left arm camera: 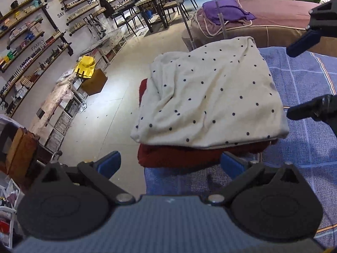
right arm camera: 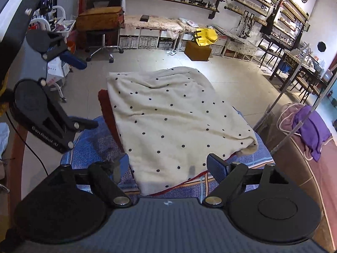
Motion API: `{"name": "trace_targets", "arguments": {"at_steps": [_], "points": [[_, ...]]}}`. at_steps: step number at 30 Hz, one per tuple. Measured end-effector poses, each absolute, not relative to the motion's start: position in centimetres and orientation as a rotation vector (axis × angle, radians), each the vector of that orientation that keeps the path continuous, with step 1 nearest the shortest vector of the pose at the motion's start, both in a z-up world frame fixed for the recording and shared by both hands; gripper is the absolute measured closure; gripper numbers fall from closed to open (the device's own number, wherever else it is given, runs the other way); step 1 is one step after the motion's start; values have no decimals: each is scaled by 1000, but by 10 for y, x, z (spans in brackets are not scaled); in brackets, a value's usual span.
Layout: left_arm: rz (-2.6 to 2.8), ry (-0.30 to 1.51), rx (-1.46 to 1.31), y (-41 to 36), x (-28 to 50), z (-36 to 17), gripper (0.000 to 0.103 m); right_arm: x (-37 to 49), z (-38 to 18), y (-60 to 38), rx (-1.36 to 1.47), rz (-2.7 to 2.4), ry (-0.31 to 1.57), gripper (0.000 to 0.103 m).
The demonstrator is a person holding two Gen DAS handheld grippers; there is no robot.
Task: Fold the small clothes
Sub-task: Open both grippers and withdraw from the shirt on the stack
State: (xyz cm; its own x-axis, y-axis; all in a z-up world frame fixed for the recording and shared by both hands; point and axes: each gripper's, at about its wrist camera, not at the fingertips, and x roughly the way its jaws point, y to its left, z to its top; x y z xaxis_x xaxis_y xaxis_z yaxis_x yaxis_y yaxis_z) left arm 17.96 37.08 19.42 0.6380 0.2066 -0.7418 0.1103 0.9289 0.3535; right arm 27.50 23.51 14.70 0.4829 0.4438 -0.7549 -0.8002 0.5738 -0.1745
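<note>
A folded cream garment with dark dots [left arm camera: 210, 99] lies on top of a folded dark red garment [left arm camera: 181, 156], at the corner of a table covered with a blue checked cloth [left arm camera: 305, 147]. In the right wrist view the cream garment [right arm camera: 172, 124] covers most of the red one [right arm camera: 107, 109]. My left gripper [left arm camera: 170, 164] is open and empty, just short of the stack's near edge. My right gripper [right arm camera: 168, 166] is open and empty, its fingers on either side of the stack's near end. Each gripper shows in the other's view, the right [left arm camera: 294, 82] and the left [right arm camera: 84, 94].
The stack sits at the table's corner with floor beyond it. A bed with purple cloth [left arm camera: 229, 12] stands behind. Shelves [left arm camera: 31, 42], a brown box with a yellow bag [right arm camera: 200, 44], a stool [right arm camera: 103, 48] and chairs line the room.
</note>
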Motion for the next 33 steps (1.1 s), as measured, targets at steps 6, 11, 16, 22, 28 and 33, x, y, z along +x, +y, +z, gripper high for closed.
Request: {"name": "trace_targets", "arguments": {"at_steps": [6, 11, 16, 22, 28, 33], "points": [[45, 942, 399, 367, 187, 188, 0, 277, 134, 240, -595, 785, 780, 0], [57, 962, 402, 365, 190, 184, 0, 279, 134, 240, -583, 757, 791, 0], [62, 943, 423, 361, 191, 187, 0, 276, 135, 243, -609, 761, 789, 0], [51, 933, 439, 356, 191, 189, 0, 276, 133, 242, -600, 754, 795, 0], [56, 944, 428, 359, 195, 191, 0, 276, 134, 241, -595, 755, 797, 0], [41, 934, 430, 359, 193, 192, 0, 276, 134, 242, -597, 749, 800, 0]]}}
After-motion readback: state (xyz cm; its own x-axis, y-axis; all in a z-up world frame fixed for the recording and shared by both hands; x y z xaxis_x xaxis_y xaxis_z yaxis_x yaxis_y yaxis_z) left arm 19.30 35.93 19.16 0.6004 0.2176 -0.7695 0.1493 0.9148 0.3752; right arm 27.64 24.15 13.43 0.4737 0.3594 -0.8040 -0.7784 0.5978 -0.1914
